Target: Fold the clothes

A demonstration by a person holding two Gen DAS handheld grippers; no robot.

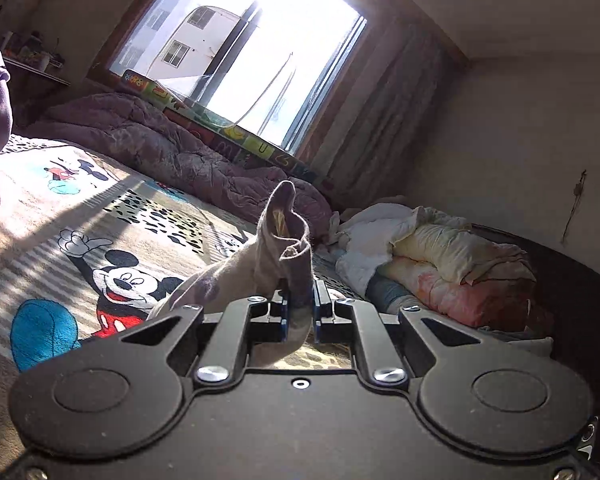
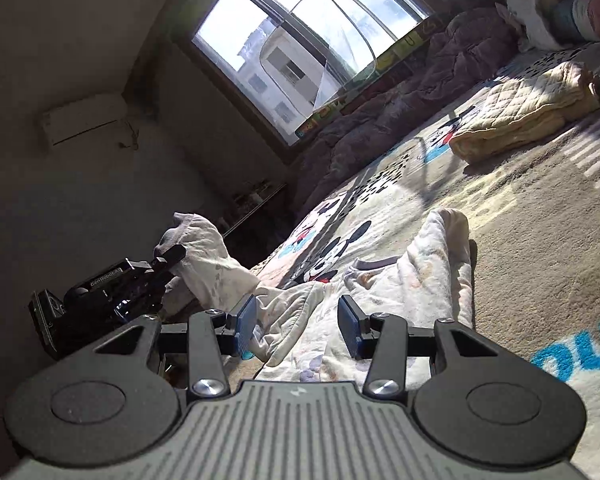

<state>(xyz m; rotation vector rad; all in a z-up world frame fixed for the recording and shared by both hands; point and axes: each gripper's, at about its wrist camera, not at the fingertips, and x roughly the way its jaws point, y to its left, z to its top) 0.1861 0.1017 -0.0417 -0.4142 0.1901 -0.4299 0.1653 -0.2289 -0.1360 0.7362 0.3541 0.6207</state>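
A pale printed garment (image 2: 400, 280) lies crumpled on the cartoon-print bedspread (image 2: 520, 240). My left gripper (image 1: 300, 308) is shut on one end of that garment (image 1: 276, 256), and the cloth bunches up above the blue pads. The right wrist view shows the same left gripper (image 2: 172, 258) at the left, lifting that end off the bed. My right gripper (image 2: 298, 326) is open, its blue pads (image 2: 246, 326) on either side of the garment's near part, low over the cloth.
A folded yellow quilted cloth (image 2: 528, 108) lies farther up the bed. A purple comforter (image 1: 172, 148) runs along under the window (image 1: 260, 52). Rolled bedding (image 1: 440, 264) is heaped at the head of the bed by the wall. A shelf (image 1: 32, 68) stands at the far left.
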